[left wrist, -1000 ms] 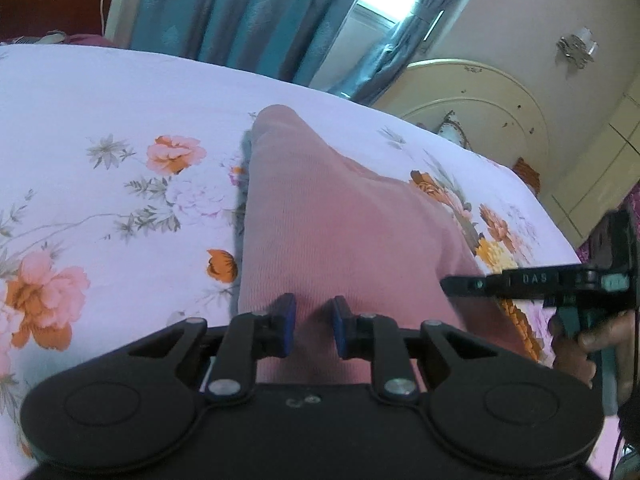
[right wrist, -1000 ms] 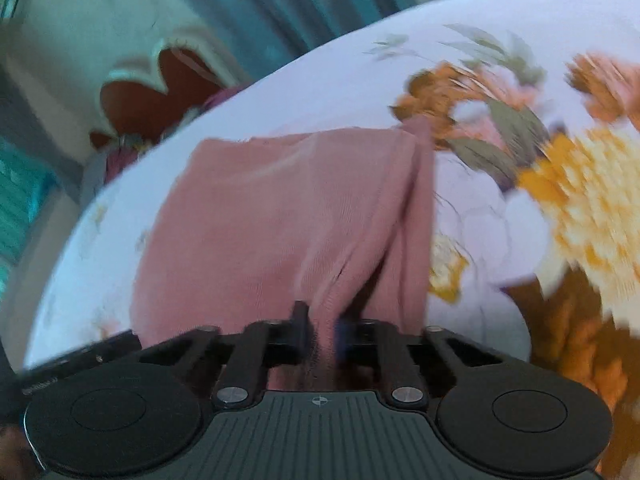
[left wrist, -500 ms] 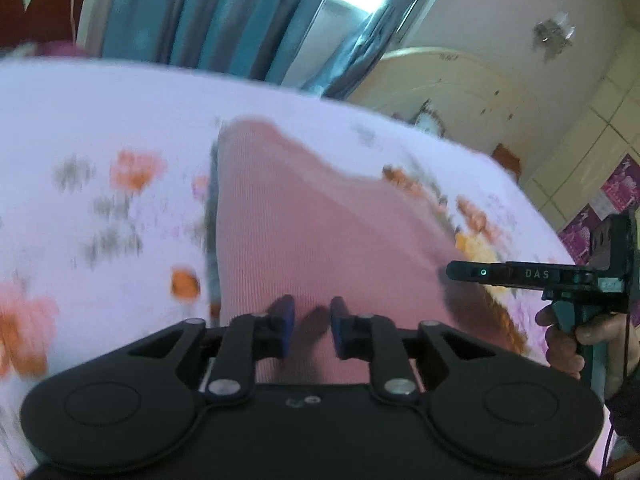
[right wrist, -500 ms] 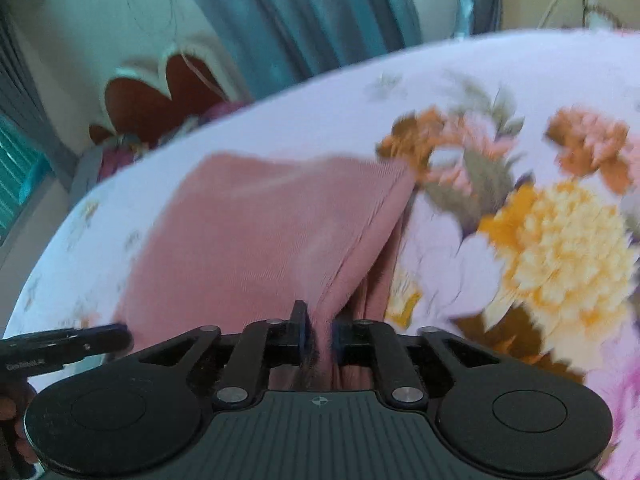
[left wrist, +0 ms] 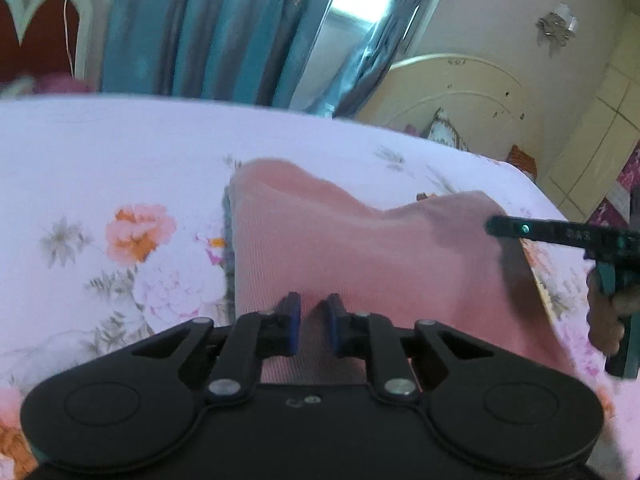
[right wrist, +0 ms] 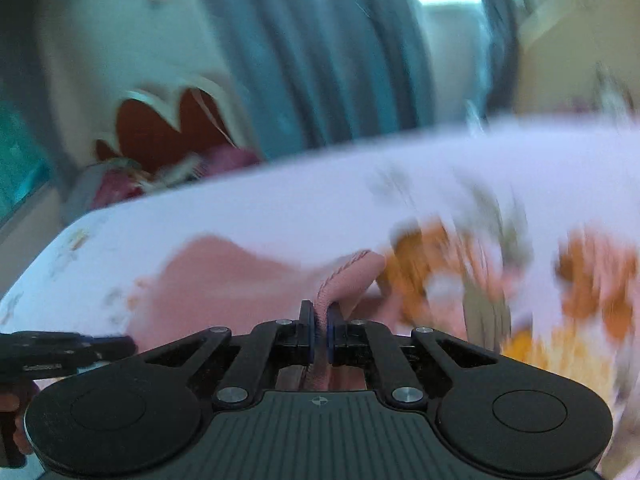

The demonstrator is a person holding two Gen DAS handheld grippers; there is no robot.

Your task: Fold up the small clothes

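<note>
A pink ribbed garment (left wrist: 360, 248) lies partly lifted on the floral bed sheet (left wrist: 120, 152). My left gripper (left wrist: 314, 304) holds its near edge, the jaws closing with a fold of cloth between the blue pads. In the right wrist view my right gripper (right wrist: 319, 312) has its jaws closing tight on a stitched hem of the garment (right wrist: 344, 276), which stands up between the pads. The right gripper (left wrist: 496, 226) shows at the garment's raised right corner in the left wrist view. The left gripper (right wrist: 120, 346) sits at the lower left edge of the right wrist view.
The white sheet (right wrist: 320, 208) with orange and pink flowers spreads around the garment. Teal curtains (left wrist: 224, 28) and a bright window hang behind the bed. A cream arched panel (left wrist: 460, 92) stands at the right. A hand (left wrist: 608, 320) grips the right tool.
The right jaws widened around the cloth, then shut on the hem. The garment's right corner has risen with the right gripper. The left view has shifted across the bed.
</note>
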